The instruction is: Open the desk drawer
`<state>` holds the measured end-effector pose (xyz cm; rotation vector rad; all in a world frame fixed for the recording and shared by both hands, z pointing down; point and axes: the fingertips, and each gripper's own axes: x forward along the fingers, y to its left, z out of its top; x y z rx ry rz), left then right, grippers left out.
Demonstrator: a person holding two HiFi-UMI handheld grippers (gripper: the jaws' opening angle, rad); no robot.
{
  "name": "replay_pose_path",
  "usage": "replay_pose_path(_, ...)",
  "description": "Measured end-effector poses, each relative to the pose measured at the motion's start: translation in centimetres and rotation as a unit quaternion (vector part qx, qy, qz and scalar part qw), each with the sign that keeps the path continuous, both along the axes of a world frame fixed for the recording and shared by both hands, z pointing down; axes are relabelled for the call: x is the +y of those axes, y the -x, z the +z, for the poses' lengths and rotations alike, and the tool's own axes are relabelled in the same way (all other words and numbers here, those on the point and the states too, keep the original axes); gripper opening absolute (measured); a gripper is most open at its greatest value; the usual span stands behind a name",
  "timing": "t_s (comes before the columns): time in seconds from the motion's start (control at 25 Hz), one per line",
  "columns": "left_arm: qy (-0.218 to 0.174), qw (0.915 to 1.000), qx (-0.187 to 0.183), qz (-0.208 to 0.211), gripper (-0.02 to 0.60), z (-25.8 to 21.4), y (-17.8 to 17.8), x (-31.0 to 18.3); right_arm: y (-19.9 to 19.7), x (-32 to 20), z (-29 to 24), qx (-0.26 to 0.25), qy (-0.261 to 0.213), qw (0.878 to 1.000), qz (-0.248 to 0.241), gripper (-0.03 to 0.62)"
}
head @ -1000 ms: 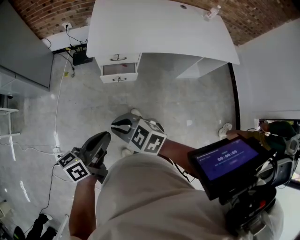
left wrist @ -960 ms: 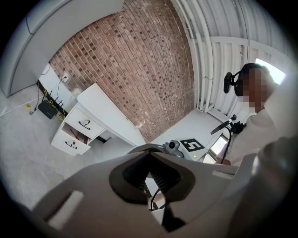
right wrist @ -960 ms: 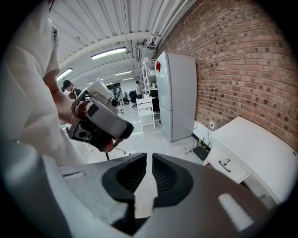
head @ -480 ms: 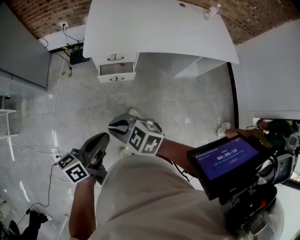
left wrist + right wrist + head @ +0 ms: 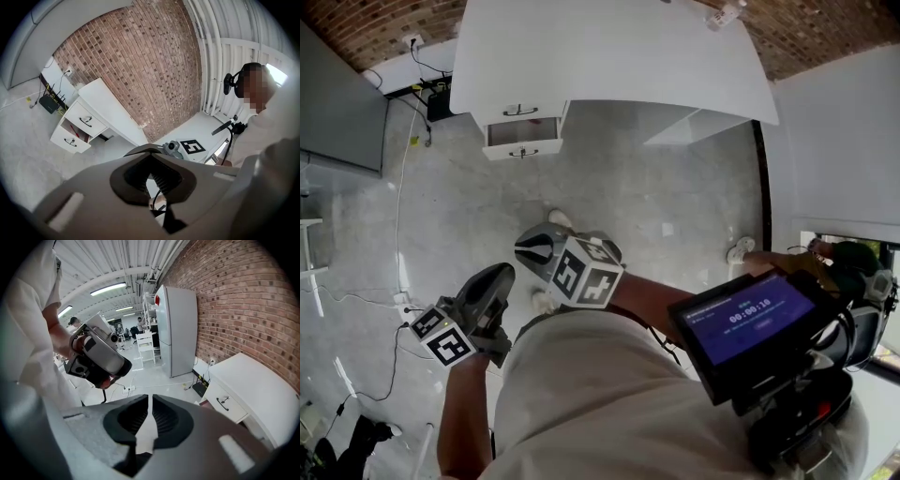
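Observation:
The white desk (image 5: pixel 609 56) stands at the top of the head view, far from both grippers. At its left end the upper drawer (image 5: pixel 521 111) is closed, and the lower drawer (image 5: pixel 523 148) stands pulled out a little. My left gripper (image 5: pixel 492 281) and right gripper (image 5: pixel 534 248) hang near my body over the floor, both shut and holding nothing. The left gripper view shows the desk (image 5: pixel 108 101) with the lower drawer (image 5: pixel 70 140) out, beyond the shut left gripper (image 5: pixel 150 153). In the right gripper view, the desk (image 5: pixel 253 380) and a drawer handle (image 5: pixel 222 403) lie past the right gripper (image 5: pixel 150 397).
A small bottle (image 5: pixel 724 19) lies on the desk's far right. A black box with cables (image 5: pixel 436 98) sits on the floor by the brick wall. A grey cabinet (image 5: pixel 337 112) stands at the left. A screen device (image 5: pixel 750 319) hangs at my right.
The desk and drawers have slid a little left and up in the head view as the camera shifted. Both grippers stay shut near my body.

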<state>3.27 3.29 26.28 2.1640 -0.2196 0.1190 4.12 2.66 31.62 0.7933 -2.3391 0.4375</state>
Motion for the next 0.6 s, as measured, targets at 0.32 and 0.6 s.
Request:
replay_pose_path(0.32,0.021,0.9995,-0.013,-0.018,0.005,3.6,-2.7,-3.5,-3.4,-3.2,4.4,0.005,0.028,1.000,-0.007,0.031)
replay_pose_path(0.6,0.028,0.9990,-0.016,-0.031,0.005,4.6,-4.7,-5.1,-5.1,-4.7,6.2,0.009,0.040,0.999,-0.020,0.031)
